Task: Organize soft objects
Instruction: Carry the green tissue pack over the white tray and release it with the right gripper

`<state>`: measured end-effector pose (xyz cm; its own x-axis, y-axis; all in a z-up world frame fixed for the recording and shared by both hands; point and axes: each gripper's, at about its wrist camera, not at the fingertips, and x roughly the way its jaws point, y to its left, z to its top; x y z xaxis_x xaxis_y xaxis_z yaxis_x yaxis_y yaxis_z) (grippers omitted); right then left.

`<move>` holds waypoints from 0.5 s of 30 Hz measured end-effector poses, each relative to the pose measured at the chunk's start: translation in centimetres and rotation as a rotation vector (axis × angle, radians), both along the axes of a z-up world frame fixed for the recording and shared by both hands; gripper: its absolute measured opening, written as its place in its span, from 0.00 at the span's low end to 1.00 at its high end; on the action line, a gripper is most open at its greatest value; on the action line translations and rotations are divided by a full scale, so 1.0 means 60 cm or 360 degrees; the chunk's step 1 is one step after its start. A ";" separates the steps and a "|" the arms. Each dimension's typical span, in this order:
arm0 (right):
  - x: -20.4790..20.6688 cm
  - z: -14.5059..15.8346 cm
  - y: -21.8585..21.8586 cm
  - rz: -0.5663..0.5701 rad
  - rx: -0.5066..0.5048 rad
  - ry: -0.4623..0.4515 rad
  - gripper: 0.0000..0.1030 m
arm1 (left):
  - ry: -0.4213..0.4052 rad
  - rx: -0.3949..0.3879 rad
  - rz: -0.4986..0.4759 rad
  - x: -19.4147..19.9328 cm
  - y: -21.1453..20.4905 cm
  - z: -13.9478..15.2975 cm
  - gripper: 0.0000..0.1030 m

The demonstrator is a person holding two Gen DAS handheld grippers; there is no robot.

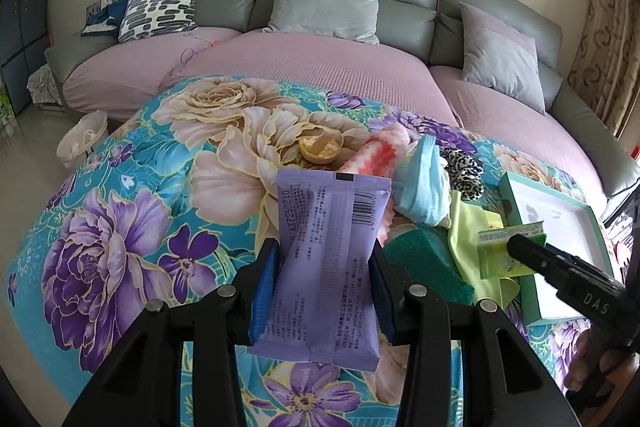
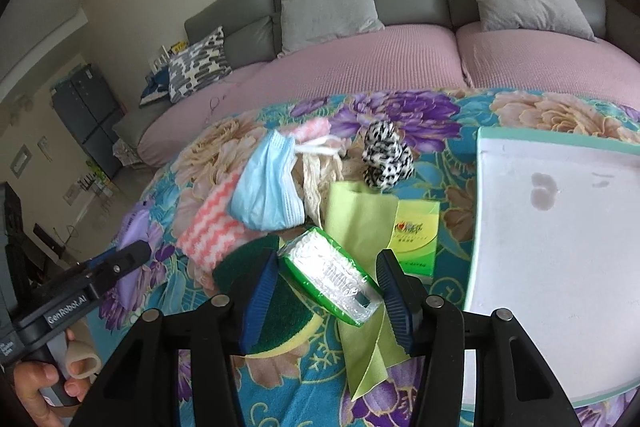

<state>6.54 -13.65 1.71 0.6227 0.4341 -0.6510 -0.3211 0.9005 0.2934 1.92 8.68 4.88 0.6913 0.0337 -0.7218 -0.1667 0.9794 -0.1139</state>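
The left claw (image 1: 324, 291) is clamped on a purple packet (image 1: 326, 267), up above the flowery blanket (image 1: 120, 227). The right claw (image 2: 328, 287) is apart around a green tissue pack (image 2: 332, 277), beside the white tray (image 2: 560, 247).

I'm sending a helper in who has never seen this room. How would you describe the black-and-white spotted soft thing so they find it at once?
Start at the floral blanket spread in front of the sofa, then find the white tray. Just left of the tray's far corner, beyond the lime cloth, lies the scrunchie. It is the only black-and-white animal-print item; the blue face mask nearby is plain.
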 end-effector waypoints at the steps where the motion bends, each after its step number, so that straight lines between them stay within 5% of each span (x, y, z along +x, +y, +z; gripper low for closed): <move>1: -0.002 0.004 -0.004 -0.0009 0.0008 -0.0011 0.52 | -0.0003 0.0003 -0.0006 0.001 -0.003 0.002 0.43; 15: -0.026 0.059 -0.174 -0.0495 0.0008 -0.0166 0.52 | -0.0043 0.0086 -0.0350 0.053 -0.156 0.039 0.44</move>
<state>4.97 -24.07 5.22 0.7892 0.2157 -0.5750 -0.0594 0.9587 0.2781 5.09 -0.68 7.22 0.7052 -0.0818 -0.7042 0.0540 0.9966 -0.0617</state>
